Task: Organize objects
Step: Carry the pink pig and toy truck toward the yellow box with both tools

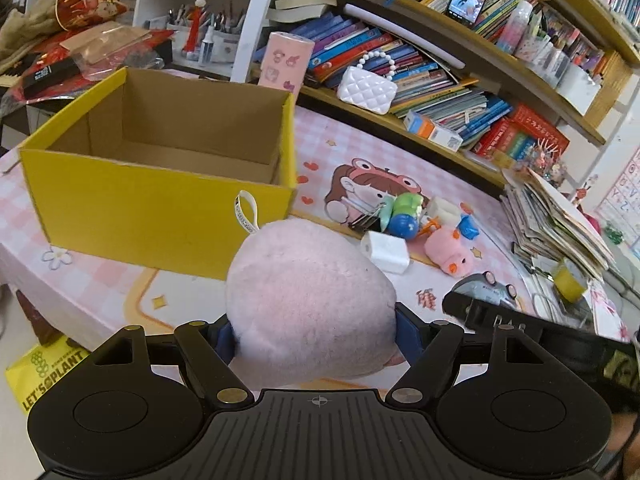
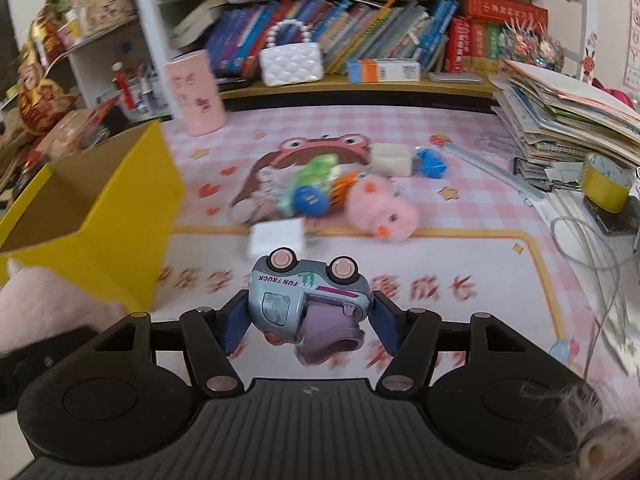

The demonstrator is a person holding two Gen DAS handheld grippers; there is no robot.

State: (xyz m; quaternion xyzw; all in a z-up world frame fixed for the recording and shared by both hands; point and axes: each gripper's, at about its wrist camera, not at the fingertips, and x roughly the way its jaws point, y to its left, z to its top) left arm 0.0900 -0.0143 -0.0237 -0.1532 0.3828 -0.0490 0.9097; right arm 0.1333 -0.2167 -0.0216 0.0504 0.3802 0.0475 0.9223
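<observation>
My left gripper (image 1: 316,320) is shut on a big round pink plush toy (image 1: 308,296), held above the mat just in front of the open yellow cardboard box (image 1: 140,216). The plush hides most of both fingers. My right gripper (image 2: 310,316) is shut on a grey-blue toy truck (image 2: 304,292), tipped wheels-up, with a purple part hanging below it. The box (image 2: 120,216) stands to its left, and the pink plush (image 2: 48,304) shows at the left edge. A pile of small toys lies mid-mat, among them a pink chick plush (image 2: 380,208) and a white block (image 2: 276,238).
A pink checked cartoon mat (image 1: 360,152) covers the desk. Bookshelves (image 1: 440,60) run along the back with a white quilted purse (image 1: 366,88) and a pink cylinder (image 1: 284,60). A paper stack (image 2: 560,120) and yellow tape roll (image 2: 606,182) sit right.
</observation>
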